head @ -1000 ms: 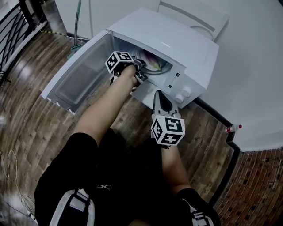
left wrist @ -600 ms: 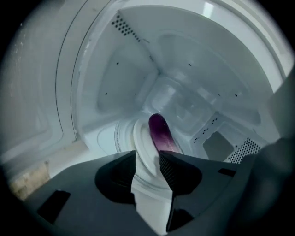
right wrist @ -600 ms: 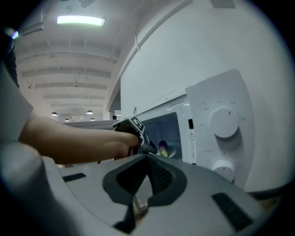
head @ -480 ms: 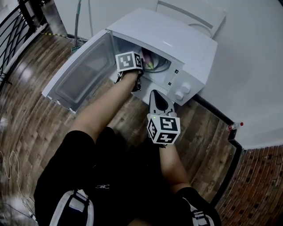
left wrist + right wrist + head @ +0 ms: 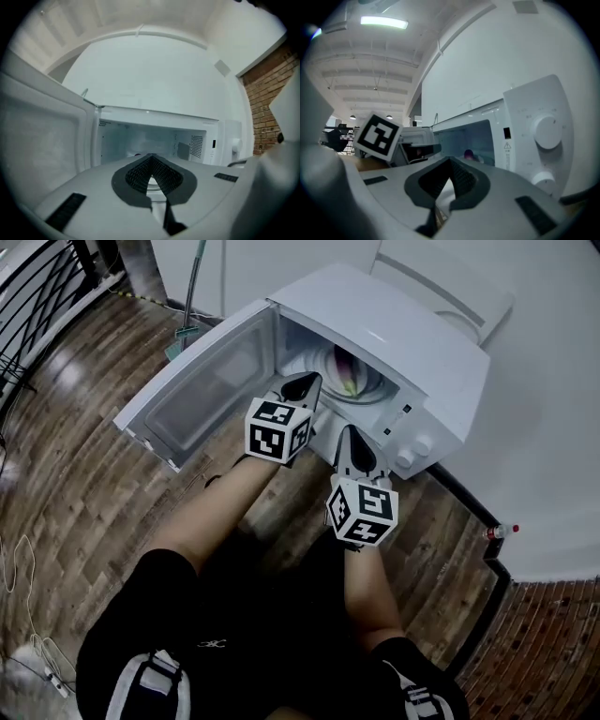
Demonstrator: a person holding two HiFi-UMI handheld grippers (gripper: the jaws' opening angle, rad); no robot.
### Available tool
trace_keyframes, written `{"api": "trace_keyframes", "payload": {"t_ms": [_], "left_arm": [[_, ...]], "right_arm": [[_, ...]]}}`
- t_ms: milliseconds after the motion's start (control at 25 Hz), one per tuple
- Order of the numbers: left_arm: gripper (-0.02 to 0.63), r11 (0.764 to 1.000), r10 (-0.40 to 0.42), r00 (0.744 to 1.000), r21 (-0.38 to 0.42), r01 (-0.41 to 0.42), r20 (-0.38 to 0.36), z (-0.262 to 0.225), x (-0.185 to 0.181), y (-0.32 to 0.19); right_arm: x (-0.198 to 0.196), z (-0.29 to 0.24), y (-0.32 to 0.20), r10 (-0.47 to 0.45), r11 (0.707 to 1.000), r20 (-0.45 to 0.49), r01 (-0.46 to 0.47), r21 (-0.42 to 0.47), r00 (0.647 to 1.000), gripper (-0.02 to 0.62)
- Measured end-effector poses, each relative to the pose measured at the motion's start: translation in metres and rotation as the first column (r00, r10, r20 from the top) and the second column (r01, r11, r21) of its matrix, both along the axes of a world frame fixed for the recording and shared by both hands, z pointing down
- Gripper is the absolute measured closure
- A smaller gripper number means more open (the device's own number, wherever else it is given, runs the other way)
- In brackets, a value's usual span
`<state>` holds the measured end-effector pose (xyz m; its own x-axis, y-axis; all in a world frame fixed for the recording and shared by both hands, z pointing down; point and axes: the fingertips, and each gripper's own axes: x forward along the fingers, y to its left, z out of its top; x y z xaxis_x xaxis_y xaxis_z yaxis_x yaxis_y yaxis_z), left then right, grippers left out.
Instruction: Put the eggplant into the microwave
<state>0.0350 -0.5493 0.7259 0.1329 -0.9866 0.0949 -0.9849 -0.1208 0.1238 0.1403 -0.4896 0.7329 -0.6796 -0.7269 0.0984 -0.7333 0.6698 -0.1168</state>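
Note:
A white microwave (image 5: pixel 394 329) stands on the wooden floor with its door (image 5: pixel 202 390) swung open to the left. The purple eggplant (image 5: pixel 349 374) lies inside on the turntable, and shows as a purple lump (image 5: pixel 468 153) in the right gripper view. My left gripper (image 5: pixel 302 387) hovers just outside the opening, shut and empty, and looks into the cavity (image 5: pixel 154 138). My right gripper (image 5: pixel 350 442) hangs in front of the control panel (image 5: pixel 543 131), its jaws together with nothing between them. The left gripper's marker cube (image 5: pixel 377 133) shows at its left.
A small bottle (image 5: pixel 497 532) stands by the wall base at the right. A mop handle (image 5: pixel 192 296) leans at the back left, beside a black railing (image 5: pixel 37 306). Cables (image 5: pixel 19 568) lie on the floor at the left. The person's knees fill the bottom.
The left gripper has pulled back out of the microwave, risen and rolled, now empty. The eggplant stays inside on the turntable. The right gripper has barely shifted.

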Motion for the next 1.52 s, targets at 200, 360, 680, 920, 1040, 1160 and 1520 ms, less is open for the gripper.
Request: {"api": "trace_keyframes", "payload": {"t_ms": [200, 360, 680, 920, 1040, 1160, 1520], "left_arm": [[0.606, 0.999, 0.048, 0.998, -0.002, -0.048, 0.036, -0.056, 0.0, 0.04], [0.607, 0.997, 0.063, 0.998, -0.039, -0.062, 0.015, -0.145, 0.003, 0.067], [0.607, 0.994, 0.076, 0.996, -0.076, -0.073, 0.042, -0.376, 0.013, 0.121], [0.607, 0.994, 0.098, 0.992, -0.054, -0.093, 0.085, -0.477, 0.014, 0.152], [0.607, 0.995, 0.093, 0.992, -0.041, -0.089, 0.083, -0.494, 0.012, 0.161], [0.607, 0.994, 0.101, 0.992, -0.039, -0.098, 0.079, -0.498, 0.016, 0.172], [0.607, 0.992, 0.127, 0.989, -0.031, -0.124, 0.08, -0.51, 0.018, 0.188]], "right_arm": [[-0.009, -0.057, -0.001, 0.046, 0.999, 0.017, -0.046, -0.023, 0.999, 0.591], [-0.009, -0.152, 0.005, 0.072, 0.997, 0.011, -0.071, -0.038, 0.997, 0.59], [-0.011, -0.391, 0.039, 0.098, 0.995, -0.043, -0.099, -0.009, 0.994, 0.591], [-0.013, -0.491, 0.071, 0.111, 0.993, -0.033, -0.11, 0.034, 0.993, 0.591], [-0.014, -0.507, 0.079, 0.12, 0.992, -0.018, -0.119, 0.05, 0.993, 0.591], [-0.013, -0.514, 0.091, 0.123, 0.991, -0.016, -0.122, 0.061, 0.992, 0.591], [-0.02, -0.527, 0.114, 0.107, 0.991, -0.013, -0.106, 0.081, 0.994, 0.591]]}}
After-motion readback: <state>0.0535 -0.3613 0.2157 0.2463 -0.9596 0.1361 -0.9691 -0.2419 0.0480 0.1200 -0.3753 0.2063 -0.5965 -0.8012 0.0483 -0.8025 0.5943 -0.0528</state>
